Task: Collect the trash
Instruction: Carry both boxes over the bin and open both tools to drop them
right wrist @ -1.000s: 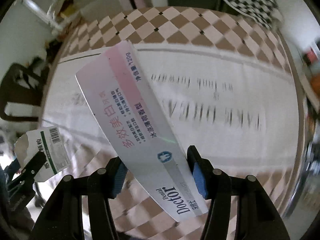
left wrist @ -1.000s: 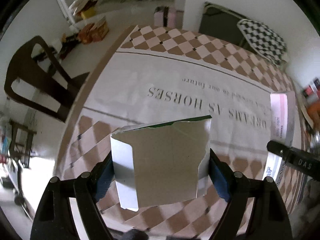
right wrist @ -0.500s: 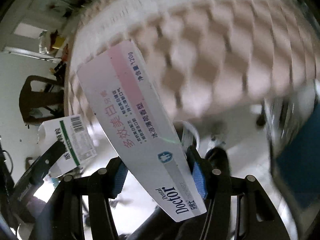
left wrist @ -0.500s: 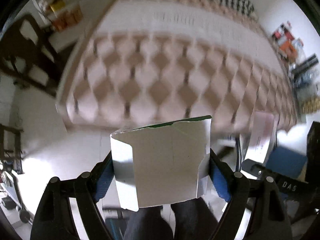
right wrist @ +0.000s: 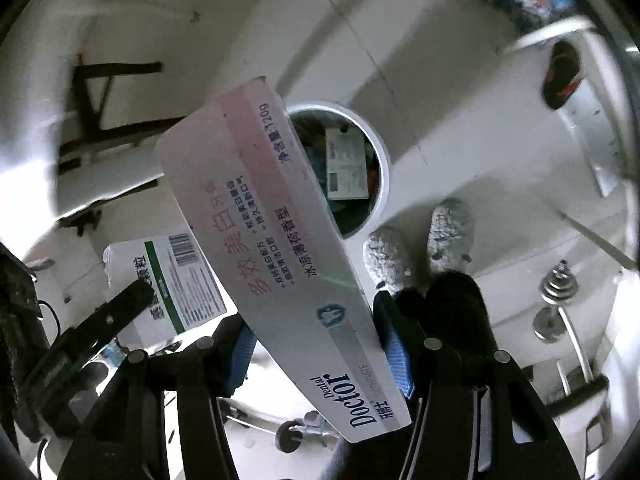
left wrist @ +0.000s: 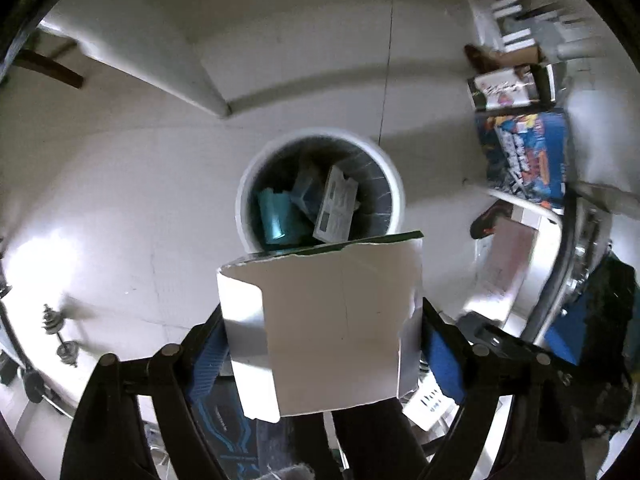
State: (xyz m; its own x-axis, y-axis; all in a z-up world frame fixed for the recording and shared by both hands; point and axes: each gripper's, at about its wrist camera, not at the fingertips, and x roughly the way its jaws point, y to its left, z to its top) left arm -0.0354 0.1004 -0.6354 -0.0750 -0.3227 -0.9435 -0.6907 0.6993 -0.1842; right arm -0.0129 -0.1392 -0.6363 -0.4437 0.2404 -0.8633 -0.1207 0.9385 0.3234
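My left gripper (left wrist: pixel 320 340) is shut on a torn white carton with a green edge (left wrist: pixel 328 320), held above the floor just short of a round white trash bin (left wrist: pixel 396 184). The bin holds a teal pack (left wrist: pixel 276 216) and a white printed box (left wrist: pixel 336 204). My right gripper (right wrist: pixel 316 348) is shut on a long white and pink toothpaste box (right wrist: pixel 272 236), which hangs over the left part of the bin (right wrist: pixel 384 176). The carton (right wrist: pixel 176 276) and left gripper finger (right wrist: pixel 108 320) show at the lower left of the right wrist view.
The person's grey slippers (right wrist: pixel 420 240) stand beside the bin. Colourful boxes (left wrist: pixel 524 156) and a metal rack leg (left wrist: pixel 556 272) are at the right. Dumbbells lie on the white floor (left wrist: pixel 60 336) (right wrist: pixel 556 300). A dark chair leg (right wrist: pixel 100 96) is at the left.
Both grippers swung down and away from the checkered table to point at the floor. The trash bin came into view below the two held boxes. Both grips are unchanged.
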